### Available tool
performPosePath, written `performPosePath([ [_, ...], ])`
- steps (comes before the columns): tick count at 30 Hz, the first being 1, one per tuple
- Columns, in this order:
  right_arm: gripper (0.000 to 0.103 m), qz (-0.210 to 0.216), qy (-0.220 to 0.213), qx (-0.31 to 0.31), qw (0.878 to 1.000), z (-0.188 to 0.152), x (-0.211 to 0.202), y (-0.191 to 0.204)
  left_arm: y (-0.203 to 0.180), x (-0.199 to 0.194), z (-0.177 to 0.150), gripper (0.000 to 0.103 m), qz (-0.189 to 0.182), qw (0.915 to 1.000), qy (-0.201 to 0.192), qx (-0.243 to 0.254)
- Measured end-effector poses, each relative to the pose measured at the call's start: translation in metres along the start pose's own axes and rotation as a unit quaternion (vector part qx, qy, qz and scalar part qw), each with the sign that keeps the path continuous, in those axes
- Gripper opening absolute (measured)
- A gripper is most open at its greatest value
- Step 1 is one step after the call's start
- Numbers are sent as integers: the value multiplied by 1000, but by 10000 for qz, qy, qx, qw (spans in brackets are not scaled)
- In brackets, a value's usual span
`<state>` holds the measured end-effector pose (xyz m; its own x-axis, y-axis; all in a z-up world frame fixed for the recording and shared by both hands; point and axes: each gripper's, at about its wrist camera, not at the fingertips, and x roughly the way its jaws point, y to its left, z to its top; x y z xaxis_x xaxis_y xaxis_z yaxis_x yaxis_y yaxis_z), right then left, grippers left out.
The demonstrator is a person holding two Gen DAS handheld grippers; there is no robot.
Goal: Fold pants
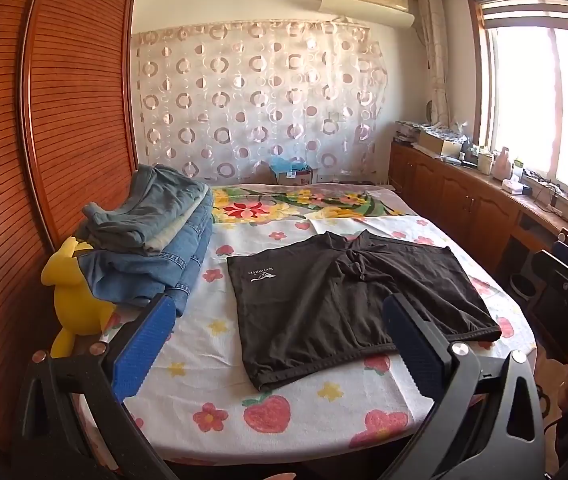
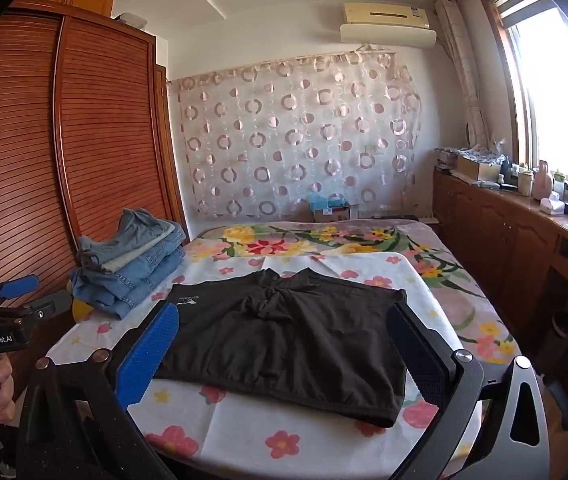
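Note:
Black shorts (image 1: pixel 348 304) lie spread flat on the white fruit-print cover of the bed (image 1: pixel 284 412), waistband nearest me, a small white logo on the left leg. In the right wrist view the same black shorts (image 2: pixel 284 344) fill the middle. My left gripper (image 1: pixel 279 344) hovers over the bed's near edge, open wide, blue-padded fingers (image 1: pixel 143 344) apart with nothing between them. My right gripper (image 2: pixel 284 356) is likewise open above the near edge, empty. The other hand-held gripper (image 2: pixel 7 312) shows at the left of the right wrist view, held by a hand.
A stack of folded jeans (image 1: pixel 151 236) sits at the bed's left side, next to a yellow plush toy (image 1: pixel 71 292). A slatted wooden wardrobe (image 1: pixel 43 140) stands along the left. Wooden cabinets (image 1: pixel 464 200) with clutter run under the window on the right.

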<state>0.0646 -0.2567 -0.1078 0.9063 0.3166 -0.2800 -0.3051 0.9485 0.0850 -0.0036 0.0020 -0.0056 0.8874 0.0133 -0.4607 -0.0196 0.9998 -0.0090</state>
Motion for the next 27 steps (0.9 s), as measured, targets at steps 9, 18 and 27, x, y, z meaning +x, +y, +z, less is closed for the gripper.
performPosePath([
  [9, 103, 12, 26, 6, 10000, 0, 2, 0, 0, 0, 0, 103, -20, 10000, 2, 6],
  [18, 103, 12, 14, -5, 10000, 1, 1, -1, 1, 1, -2, 103, -21, 10000, -16, 0],
  [27, 103, 4, -9, -34, 10000, 1, 0, 0, 0, 2, -1, 103, -34, 10000, -19, -9],
])
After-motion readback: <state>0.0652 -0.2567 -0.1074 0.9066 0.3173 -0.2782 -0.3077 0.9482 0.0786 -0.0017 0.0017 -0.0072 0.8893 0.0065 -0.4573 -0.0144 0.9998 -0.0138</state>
